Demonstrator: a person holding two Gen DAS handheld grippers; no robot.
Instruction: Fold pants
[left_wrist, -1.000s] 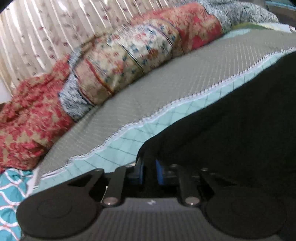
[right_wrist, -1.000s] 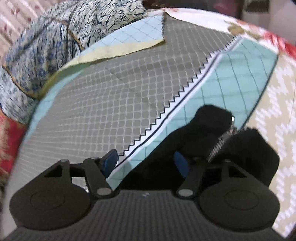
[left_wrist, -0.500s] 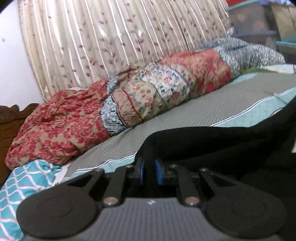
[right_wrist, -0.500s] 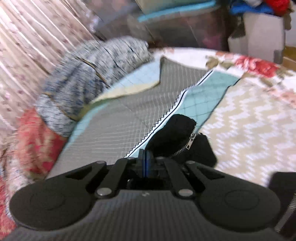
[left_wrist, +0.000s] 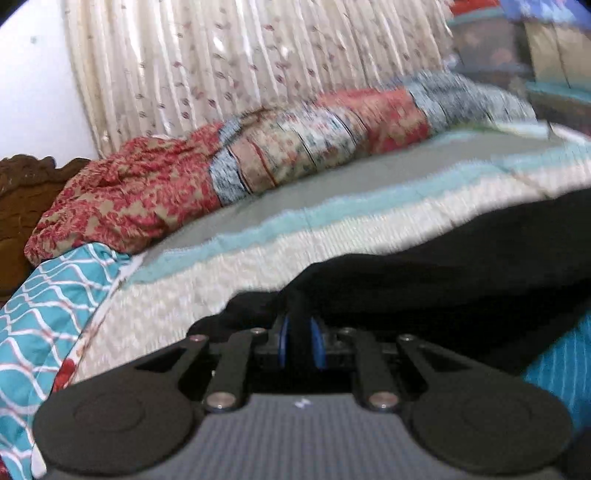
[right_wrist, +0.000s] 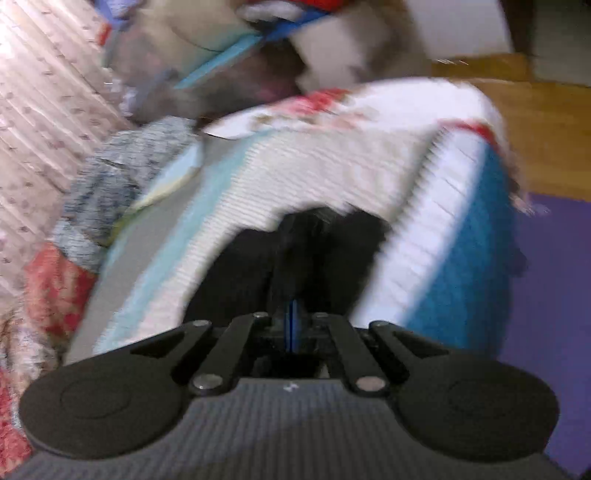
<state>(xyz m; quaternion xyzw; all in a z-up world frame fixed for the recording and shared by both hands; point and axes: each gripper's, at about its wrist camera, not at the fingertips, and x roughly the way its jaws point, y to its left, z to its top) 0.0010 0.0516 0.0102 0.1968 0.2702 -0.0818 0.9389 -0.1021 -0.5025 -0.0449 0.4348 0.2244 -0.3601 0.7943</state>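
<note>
Item: black pants (left_wrist: 461, 266), 1 pair, lifted over the bed (left_wrist: 332, 236).
Left tool (left_wrist: 299, 341): your blue pads are clenched on a pinch of the dark cloth, which stretches away to the right of it as a long band.
Right tool (right_wrist: 291, 328): pads pressed nearly flush, gripping bunched black cloth directly ahead.
Key relation: the garment's long axis appears to run between your 2 tools, so both share the load; neither is plainly nearer.
</note>
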